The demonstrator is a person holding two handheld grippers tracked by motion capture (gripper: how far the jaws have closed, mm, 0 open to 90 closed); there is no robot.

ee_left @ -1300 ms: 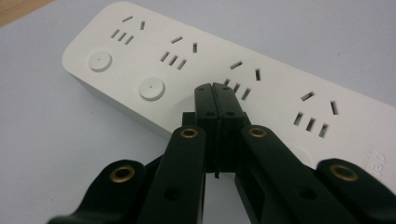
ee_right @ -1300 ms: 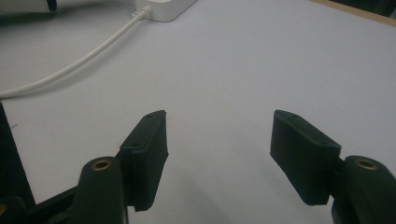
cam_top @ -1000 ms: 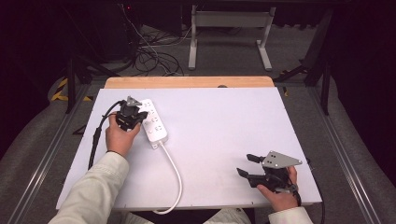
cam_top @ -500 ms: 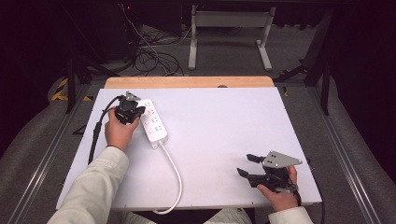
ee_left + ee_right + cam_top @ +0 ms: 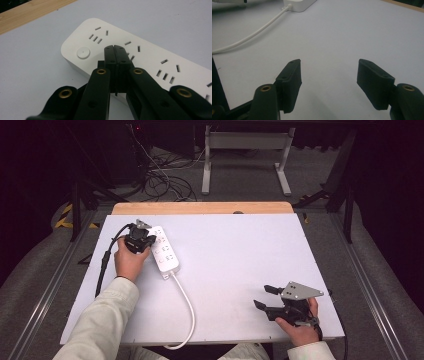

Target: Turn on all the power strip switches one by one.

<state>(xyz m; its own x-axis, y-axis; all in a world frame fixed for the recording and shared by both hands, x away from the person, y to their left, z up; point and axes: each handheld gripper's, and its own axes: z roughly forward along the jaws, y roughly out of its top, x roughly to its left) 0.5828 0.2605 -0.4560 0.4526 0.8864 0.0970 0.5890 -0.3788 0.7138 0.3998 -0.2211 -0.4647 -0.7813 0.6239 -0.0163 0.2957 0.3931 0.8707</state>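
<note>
1. Three views, high one first: the left gripper (image 5: 139,241) sits at the far left end of the white strip (image 5: 165,252), which lies on the tabletop (image 5: 240,260) toward its far left corner, its cord (image 5: 186,312) trailing back to the near edge. Compared with a second ago, this gripper has crept a little farther up the strip toward its far end and dipped closer to it (a small shift, not a big reach). The right gripper (image 5: 264,297) rests near the front right corner, unmoved and well apart from the strip.

2. Left gripper view: the jaws are pressed together with nothing between them, their joined tip over the strip (image 5: 140,57), just beside the round button (image 5: 83,53). Whether the tip touches the casing I cannot tell. The closed tip settling this near the button suggests a press on the switch is the step in hand, with a short sideways correction still needed.

3. Right gripper view: the jaws stand wide apart over bare tabletop (image 5: 342,37), holding nothing; the strip's end (image 5: 299,4) and cord (image 5: 254,33) lie far ahead.
</note>
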